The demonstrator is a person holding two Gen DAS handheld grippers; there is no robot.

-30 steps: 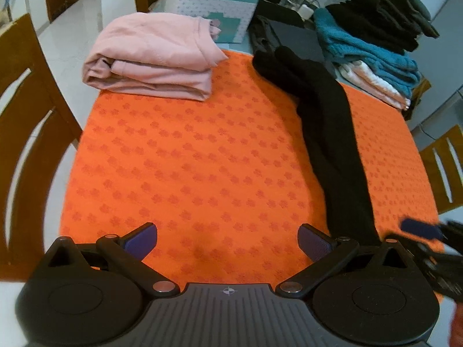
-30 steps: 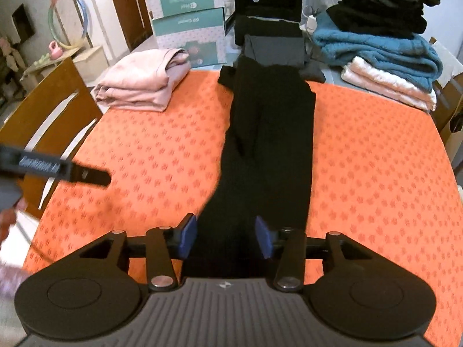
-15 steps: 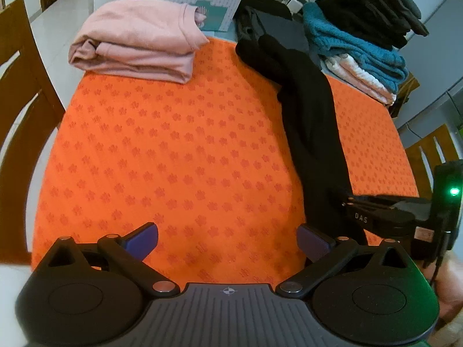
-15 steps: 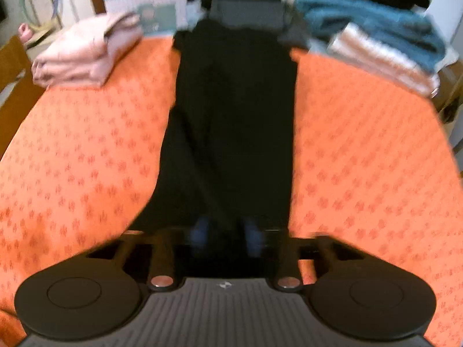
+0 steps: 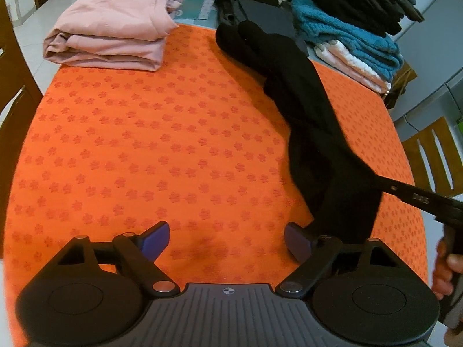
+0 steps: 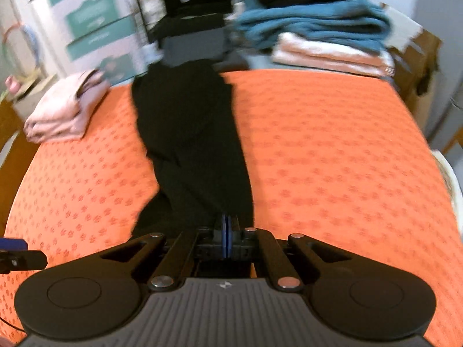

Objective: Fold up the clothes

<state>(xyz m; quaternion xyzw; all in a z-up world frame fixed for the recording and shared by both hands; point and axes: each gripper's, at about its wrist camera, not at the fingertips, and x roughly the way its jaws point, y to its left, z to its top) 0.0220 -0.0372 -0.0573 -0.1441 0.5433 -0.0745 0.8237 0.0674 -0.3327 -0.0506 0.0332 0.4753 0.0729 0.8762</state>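
Observation:
A long black garment [image 5: 306,110] [image 6: 196,144] stretches down the orange patterned tablecloth [image 5: 162,150] [image 6: 332,150] from the far edge towards me. My right gripper [image 6: 226,231] is shut on the garment's near end and lifts it off the cloth; its arm [image 5: 416,199] reaches in from the right in the left wrist view. My left gripper [image 5: 225,238] hovers open over bare tablecloth, just left of the garment's near end, with nothing between its fingers.
A folded pink garment [image 5: 115,34] [image 6: 66,110] lies at the far left corner. Stacked folded clothes, teal [image 5: 347,37] [image 6: 312,26], white and black, sit at the far right. Boxes [image 6: 98,26] stand behind. Wooden chairs [image 5: 14,92] flank the table.
My right gripper has closed from open onto the black garment's near end and raised it. The left gripper stays open, shifting only slightly.

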